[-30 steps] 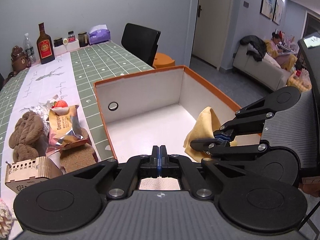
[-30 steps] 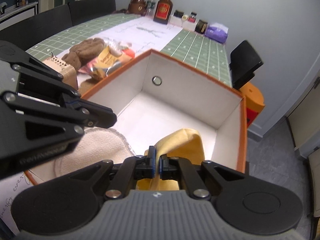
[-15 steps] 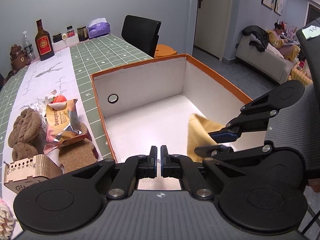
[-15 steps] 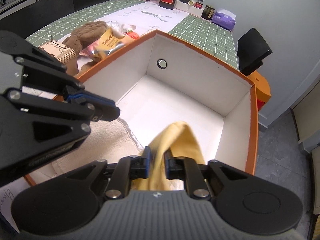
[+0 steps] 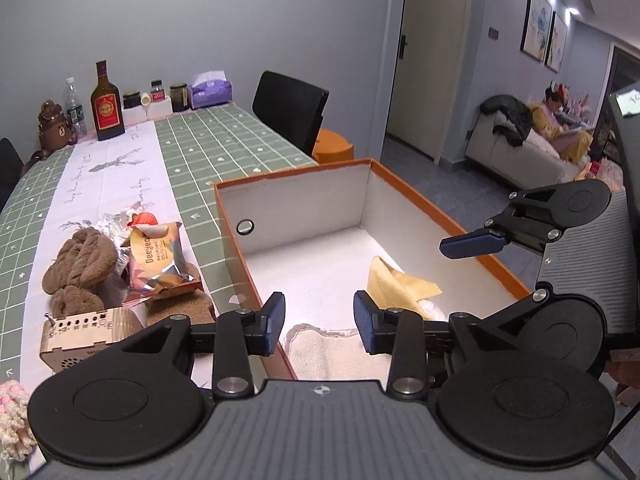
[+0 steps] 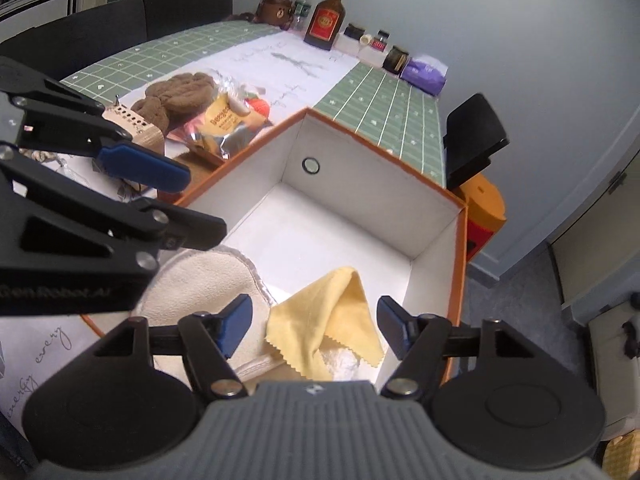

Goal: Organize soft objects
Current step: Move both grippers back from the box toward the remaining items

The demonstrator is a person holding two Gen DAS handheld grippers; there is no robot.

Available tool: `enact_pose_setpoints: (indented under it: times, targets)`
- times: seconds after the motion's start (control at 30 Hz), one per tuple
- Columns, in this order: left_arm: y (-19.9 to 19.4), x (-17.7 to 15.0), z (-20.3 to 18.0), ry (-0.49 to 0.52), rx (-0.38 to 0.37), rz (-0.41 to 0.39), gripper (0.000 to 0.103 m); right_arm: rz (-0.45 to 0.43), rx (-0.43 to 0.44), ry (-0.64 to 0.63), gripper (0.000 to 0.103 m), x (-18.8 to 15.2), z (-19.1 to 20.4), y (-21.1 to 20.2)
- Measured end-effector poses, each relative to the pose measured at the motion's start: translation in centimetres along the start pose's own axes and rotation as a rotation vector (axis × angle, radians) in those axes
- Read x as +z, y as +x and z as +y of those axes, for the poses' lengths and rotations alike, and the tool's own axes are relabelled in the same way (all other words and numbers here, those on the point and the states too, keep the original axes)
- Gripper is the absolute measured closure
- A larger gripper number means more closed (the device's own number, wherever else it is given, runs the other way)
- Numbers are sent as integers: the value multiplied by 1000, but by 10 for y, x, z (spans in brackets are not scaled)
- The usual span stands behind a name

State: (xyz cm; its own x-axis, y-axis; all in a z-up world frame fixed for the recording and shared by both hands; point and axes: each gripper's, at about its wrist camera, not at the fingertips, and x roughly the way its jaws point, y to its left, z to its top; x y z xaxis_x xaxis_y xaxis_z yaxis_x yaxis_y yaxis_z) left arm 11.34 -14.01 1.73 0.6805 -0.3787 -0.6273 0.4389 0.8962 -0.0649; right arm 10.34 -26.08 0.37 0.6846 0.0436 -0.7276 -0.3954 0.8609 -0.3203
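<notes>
So, quick rundown of the scene
left gripper [image 5: 319,324]: jaws spread wide, nothing between them, hovering over the near end of the box
right gripper [image 6: 316,326]: also wide apart and holding nothing, poised right above the yellow cloth
yellow cloth [image 6: 332,320]: lying loose and crumpled on the box floor, near the right-hand wall, zigzag-cut edges showing, with something white under its near edge
cream towel [image 6: 200,288]: flat inside the box next to the yellow cloth, at the near left corner, silvery trim on its edge
box [image 5: 304,196]: big open one, white inside with an orange rim, round metal hole in the far wall, sitting on the table
brown towel [image 5: 82,260]: bunched up on the table left of the box, still outside it
snack bag [image 5: 158,262]: leaning against the brown towel, between it and the box
wooden box [image 5: 82,334]: small, with a row of holes, just in front of the brown towel
liquor bottle [image 5: 106,104]: upright at the far end of the table
</notes>
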Motion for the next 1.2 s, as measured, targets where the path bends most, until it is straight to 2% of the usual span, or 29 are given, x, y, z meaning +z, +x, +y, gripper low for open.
enact_pose_setpoints:
  times: [0.13, 0.33, 0.5, 0.6, 0.87, 1.03, 1.1, 1.17, 1.2]
  targets:
    - [-24, -5, 7, -8, 20, -68, 58, -57, -28, 30, 34, -3, 11, -20]
    - [-58, -24, 21, -26, 86, -174, 58, -201, -34, 137, 34, -14, 41, -47]
    - [-76, -48, 42, -78, 105, -206, 58, -345, -70, 137, 34, -22, 89, -62]
    - [-83, -65, 60, -109, 148, -211, 58, -396, -66, 142, 35, -26, 117, -63]
    - [-96, -114, 111, -232, 256, -174, 58, -446, -48, 147, 35, -28, 181, -49]
    - [-100, -140, 133, -270, 329, -146, 58, -426, -37, 120, 35, -30, 203, -32]
    - [-100, -145, 143, -295, 339, -144, 51, -402, -28, 124, 35, -28, 206, -23]
    - [-101, -151, 155, -350, 359, -152, 36, -386, -23, 133, 35, -25, 207, -16]
    - [-100, -152, 163, -390, 372, -154, 34, -380, -23, 135, 35, -24, 207, -13]
